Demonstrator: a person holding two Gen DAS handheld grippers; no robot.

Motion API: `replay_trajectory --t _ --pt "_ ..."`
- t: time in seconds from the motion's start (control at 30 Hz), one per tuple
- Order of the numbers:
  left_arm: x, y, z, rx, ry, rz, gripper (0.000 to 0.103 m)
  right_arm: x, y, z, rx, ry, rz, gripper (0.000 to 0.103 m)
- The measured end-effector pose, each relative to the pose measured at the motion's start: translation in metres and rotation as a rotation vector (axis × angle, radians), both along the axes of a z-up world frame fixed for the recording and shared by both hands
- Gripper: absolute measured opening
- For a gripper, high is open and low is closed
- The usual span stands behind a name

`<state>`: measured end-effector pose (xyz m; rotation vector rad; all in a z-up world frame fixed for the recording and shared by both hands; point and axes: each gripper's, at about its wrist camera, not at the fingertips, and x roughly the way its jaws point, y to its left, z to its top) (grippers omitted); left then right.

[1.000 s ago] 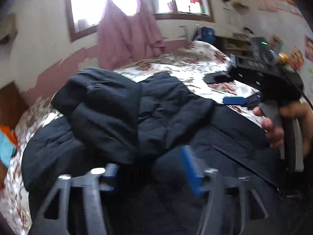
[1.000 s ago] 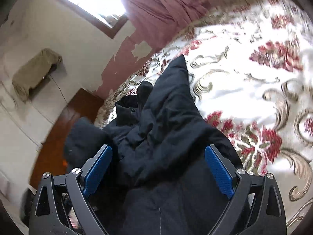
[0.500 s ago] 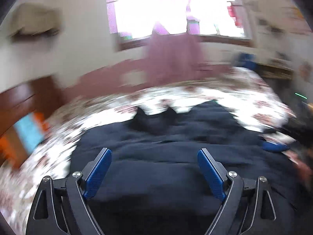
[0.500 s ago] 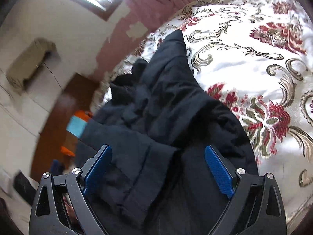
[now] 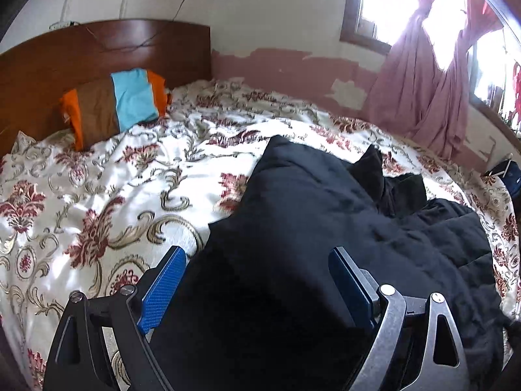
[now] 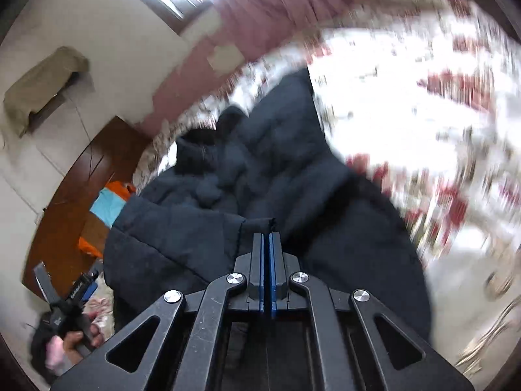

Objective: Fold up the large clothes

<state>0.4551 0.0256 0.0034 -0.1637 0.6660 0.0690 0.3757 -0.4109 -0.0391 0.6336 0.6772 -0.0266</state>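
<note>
A dark navy padded jacket (image 5: 325,228) lies bunched and partly folded on the floral bedspread (image 5: 97,195).

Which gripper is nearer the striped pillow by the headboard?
Left. The left gripper hangs open at the jacket's pillow-side edge; the right gripper, shut on the jacket, is farther from the striped pillow.

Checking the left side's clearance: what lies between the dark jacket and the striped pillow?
Only bare floral bedspread between jacket and pillow, in the left wrist view.

- A floral bedspread (image 5: 97,202) is covering the bed.
- A striped pillow (image 5: 114,104) is leaning on the far-left wooden headboard (image 5: 97,49).
- Pink curtains (image 5: 423,91), possibly knotted, are hanging far right.
</note>
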Motion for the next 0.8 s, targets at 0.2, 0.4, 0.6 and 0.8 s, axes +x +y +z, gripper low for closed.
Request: replay_trajectory --t 0.2,0.4,0.6,0.8 --pt "0.005 0.003 -0.001 -0.024 -0.009 -0.012 0.089 0.019 -0.001 0.047 -0.28 -0.14 -0.077 0.003" --pt "0.008 -0.017 -0.005 0.03 -0.024 -0.079 0.089 0.059 0.005 0.026 -0.407 -0.034 -0.075 0.004" --pt "0.001 -0.041 0.002 -0.089 -0.097 -0.241 0.089 0.04 0.013 0.044 -0.475 -0.115 -0.038 0.015" --pt "0.003 -0.079 0.0 -0.101 -0.09 -0.376 0.089 0.037 0.049 0.043 -0.461 -0.205 0.2 0.055"
